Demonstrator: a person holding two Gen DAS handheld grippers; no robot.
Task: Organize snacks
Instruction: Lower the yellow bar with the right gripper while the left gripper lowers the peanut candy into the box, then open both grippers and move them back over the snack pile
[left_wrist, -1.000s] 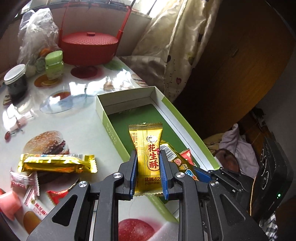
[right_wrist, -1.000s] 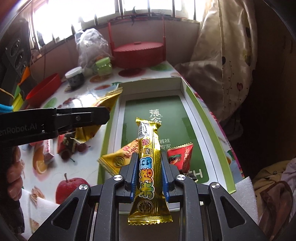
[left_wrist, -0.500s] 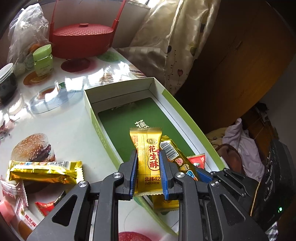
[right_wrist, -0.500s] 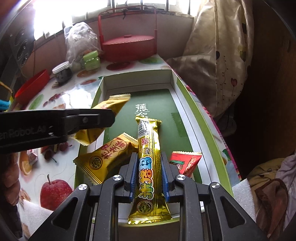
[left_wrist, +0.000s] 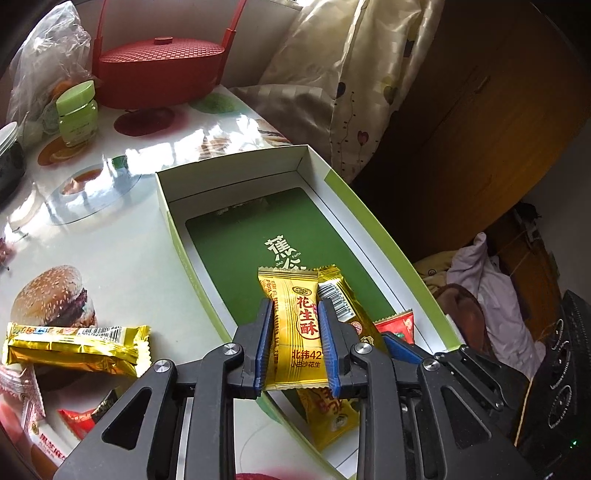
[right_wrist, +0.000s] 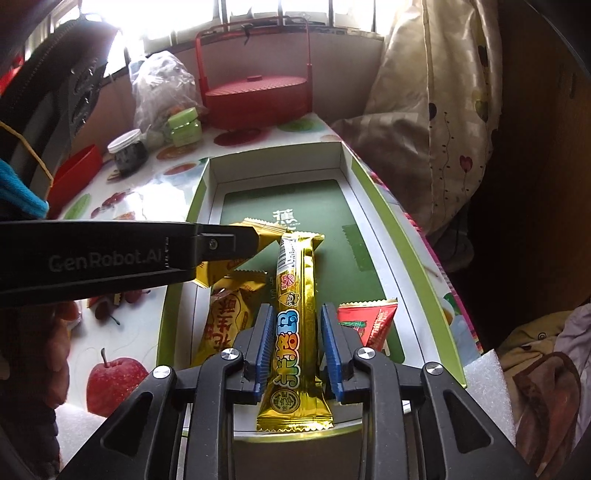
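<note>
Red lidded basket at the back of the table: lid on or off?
On. The red lidded basket has its round knobbed lid seated flush under the upright handle, in both views.

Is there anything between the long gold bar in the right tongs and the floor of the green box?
Nothing visible. The long gold bar lies lengthwise over the green box, between the opening right tongs. A peanut candy lies left of it and a red packet right of it.

A short gold snack pack (left_wrist: 295, 332) with red letters stands up over the green box (left_wrist: 369, 218). A long gold snack bar (right_wrist: 295, 314) points into the same box. A red packet (right_wrist: 369, 321) and another gold pack (right_wrist: 225, 317) lie inside.
</note>
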